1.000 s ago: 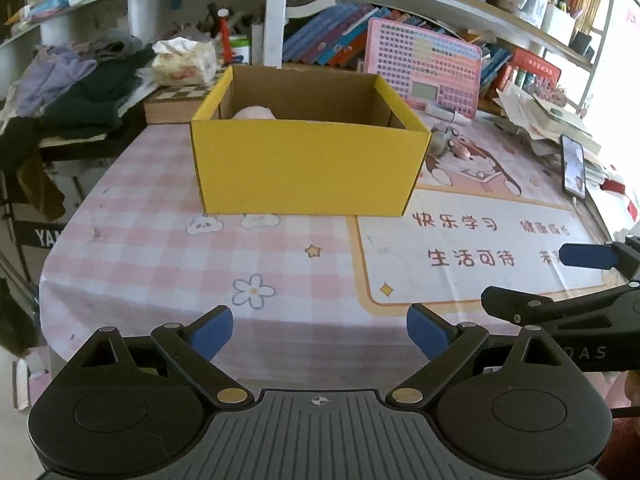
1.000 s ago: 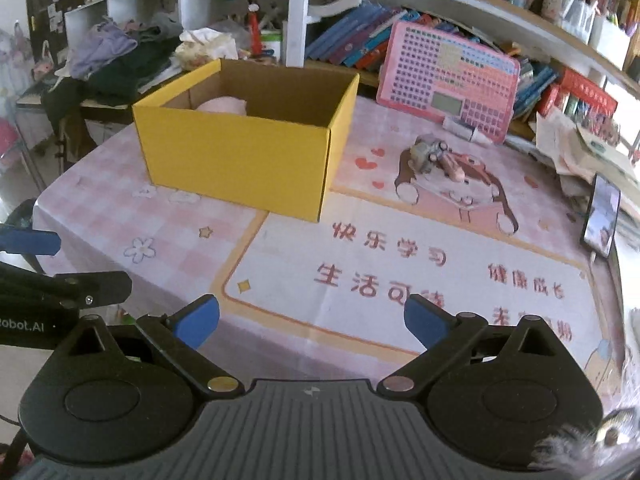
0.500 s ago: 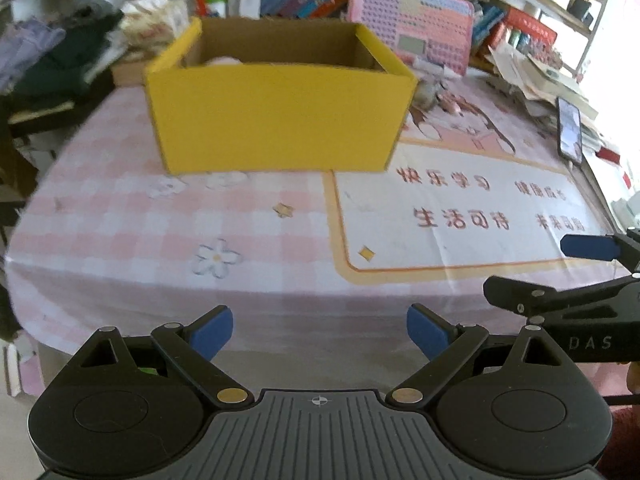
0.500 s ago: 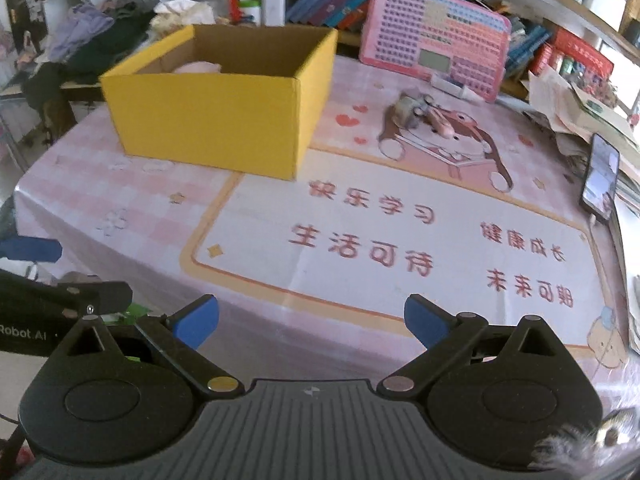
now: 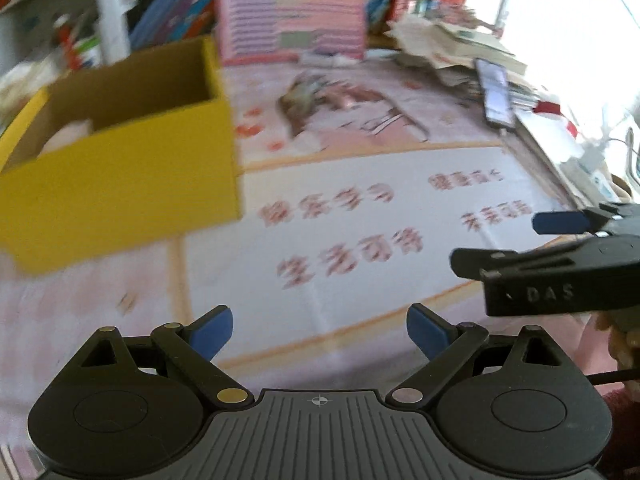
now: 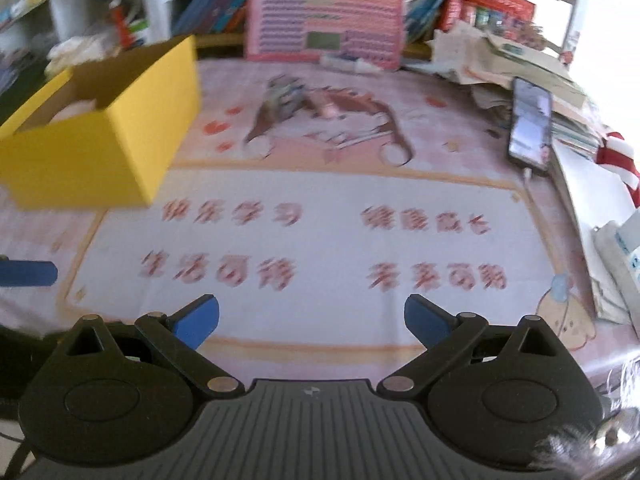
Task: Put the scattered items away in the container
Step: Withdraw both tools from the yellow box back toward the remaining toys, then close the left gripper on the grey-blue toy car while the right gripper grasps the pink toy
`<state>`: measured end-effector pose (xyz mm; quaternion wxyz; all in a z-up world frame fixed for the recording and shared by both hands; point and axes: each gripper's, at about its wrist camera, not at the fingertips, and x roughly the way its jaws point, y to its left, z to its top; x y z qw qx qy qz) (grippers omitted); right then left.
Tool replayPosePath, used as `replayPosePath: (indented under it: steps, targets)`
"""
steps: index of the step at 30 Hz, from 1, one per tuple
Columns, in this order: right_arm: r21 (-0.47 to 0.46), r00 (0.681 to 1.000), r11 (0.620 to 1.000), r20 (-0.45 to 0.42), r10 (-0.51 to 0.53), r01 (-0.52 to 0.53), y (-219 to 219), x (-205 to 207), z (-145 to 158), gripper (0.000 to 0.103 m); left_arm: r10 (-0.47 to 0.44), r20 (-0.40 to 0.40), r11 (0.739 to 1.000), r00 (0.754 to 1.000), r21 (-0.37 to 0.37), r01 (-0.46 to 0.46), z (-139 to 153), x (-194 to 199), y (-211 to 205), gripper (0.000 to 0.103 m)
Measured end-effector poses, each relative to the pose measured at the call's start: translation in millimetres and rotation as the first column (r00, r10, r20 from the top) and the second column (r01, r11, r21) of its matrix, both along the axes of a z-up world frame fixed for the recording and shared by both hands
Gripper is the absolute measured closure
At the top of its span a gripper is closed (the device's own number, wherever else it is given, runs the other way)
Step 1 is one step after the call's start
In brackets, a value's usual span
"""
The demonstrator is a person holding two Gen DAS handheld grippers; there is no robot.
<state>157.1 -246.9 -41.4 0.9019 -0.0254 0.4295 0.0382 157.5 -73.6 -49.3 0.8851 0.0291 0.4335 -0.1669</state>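
Both tools empty, left tool (image 5: 319,334) and right tool (image 6: 311,320) spread wide; we should steer at the small toy (image 6: 285,94) at 12 o'clock on the bench (image 6: 320,200), yellow box (image 6: 96,140) at 10 o'clock, closing squarely once blur settles.

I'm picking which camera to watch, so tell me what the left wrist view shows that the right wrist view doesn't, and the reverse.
Only the left wrist view shows the right claw from the side, open and empty, with its DAS lettering.

Only the right wrist view shows the red and white striped item at the table's right edge and the cartoon figure printed on the mat's corner.

Both show the yellow box with something pale pink inside, the small grey toy on the mat, the pink board and the phone.
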Motion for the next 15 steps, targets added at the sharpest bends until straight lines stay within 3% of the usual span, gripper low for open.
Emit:
replayPosePath:
  steps: [11, 14, 15]
  targets:
    - [0.049, 1.0, 0.999, 0.027, -0.013, 0.012, -49.7, 66.5, 1.4, 0.003, -0.013, 0.063, 0.999, 0.998, 0.032, 0.011, 4.6, 65.5, -57.8, 0.007]
    - [0.086, 1.0, 0.996, 0.029, 0.001, -0.004, -58.6, 84.3, 1.9, 0.008, 0.008, 0.073, 0.999, 0.997, 0.031, -0.011, 5.6, 78.8, -62.1, 0.007]
    - [0.096, 0.999, 0.995, 0.036, 0.007, -0.01, -61.0, 90.5, 2.3, 0.015, 0.014, 0.079, 0.999, 0.997, 0.03, -0.016, 6.3, 83.8, -64.1, 0.007]
